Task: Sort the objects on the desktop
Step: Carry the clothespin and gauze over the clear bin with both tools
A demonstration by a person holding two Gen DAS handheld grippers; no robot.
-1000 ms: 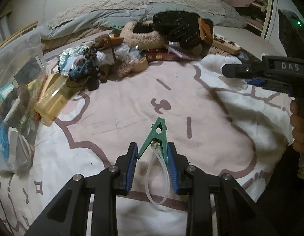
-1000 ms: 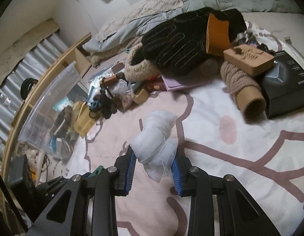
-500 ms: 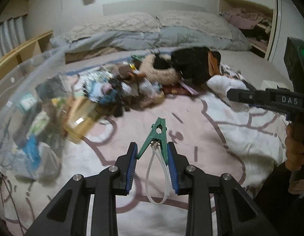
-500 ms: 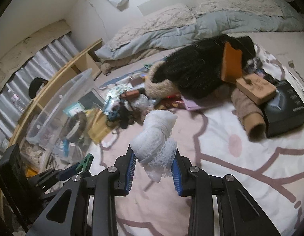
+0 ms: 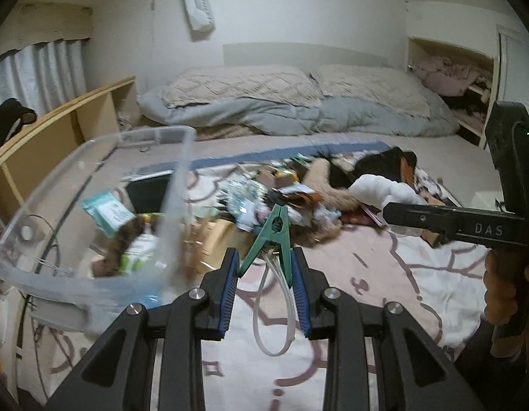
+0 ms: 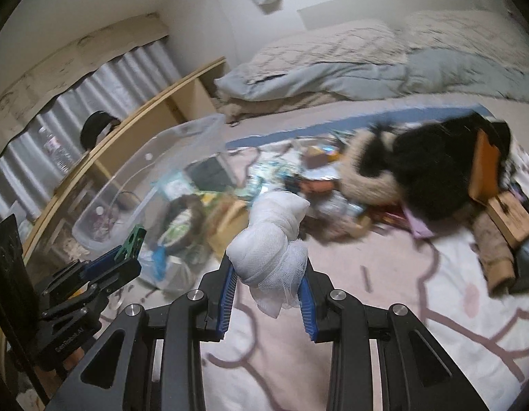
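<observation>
Above the patterned pink bedspread (image 5: pixel 384 274), left gripper (image 5: pixel 266 275) is clamping a green plastic clothes peg (image 5: pixel 273 236); right gripper (image 6: pixel 269 282) is squeezing a white mesh bundle (image 6: pixel 271 239), both apparently heading for the clear plastic bin (image 5: pixel 93 205) at left.

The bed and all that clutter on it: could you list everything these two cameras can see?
green clip: one, green with a clear loop, held in the left gripper
mesh bundle: one, white, held in the right gripper
storage bin: one, clear plastic, on the left, part filled
clutter pile: one heap, mixed colours, mid-bed, blurred
black glove: one, black with tan fleece cuff, on the pile
wooden block: one, tan, right of the glove
bedsheet: one, pink and white
pillows: two, beige, at the head
left gripper: black, blue pads
right gripper: black, blue pads
</observation>
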